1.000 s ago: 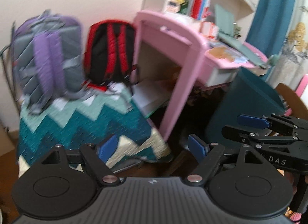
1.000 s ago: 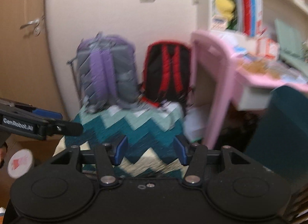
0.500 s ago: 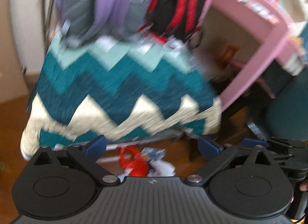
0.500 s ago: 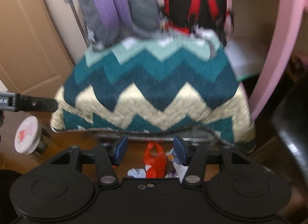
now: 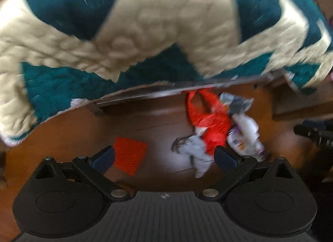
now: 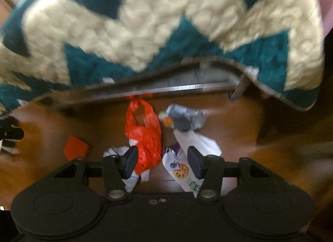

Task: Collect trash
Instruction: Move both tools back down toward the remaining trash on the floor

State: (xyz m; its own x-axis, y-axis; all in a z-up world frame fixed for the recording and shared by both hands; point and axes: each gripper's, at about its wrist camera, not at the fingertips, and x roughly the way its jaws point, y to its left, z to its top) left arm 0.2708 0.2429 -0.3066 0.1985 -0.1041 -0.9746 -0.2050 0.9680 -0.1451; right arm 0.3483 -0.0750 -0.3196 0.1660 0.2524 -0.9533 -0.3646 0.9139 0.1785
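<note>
Trash lies in a heap on the wooden floor under a quilt's edge. It holds a red plastic bag (image 5: 210, 125) (image 6: 145, 135), a white snack wrapper (image 5: 247, 133) (image 6: 179, 169), a grey crumpled wad (image 5: 237, 102) (image 6: 185, 119) and pale crumpled paper (image 5: 195, 150) (image 6: 116, 151). An orange-red flat scrap (image 5: 130, 155) (image 6: 76, 147) lies apart to the left. My left gripper (image 5: 164, 156) hangs above the floor, open wide, between the scrap and the heap. My right gripper (image 6: 162, 162) is open over the bag and wrapper, gripping nothing.
A teal and cream zigzag quilt (image 5: 166, 23) (image 6: 166, 23) overhangs the far side, with a metal frame bar (image 6: 166, 90) under it. The right gripper's body (image 5: 312, 135) shows at the left view's right edge. Bare wooden floor (image 5: 145, 121) lies left of the heap.
Both views have swung down from the backpacks and pink desk to the floor below the quilt. The trash has come into view and grown larger. The left jaws have spread wider.
</note>
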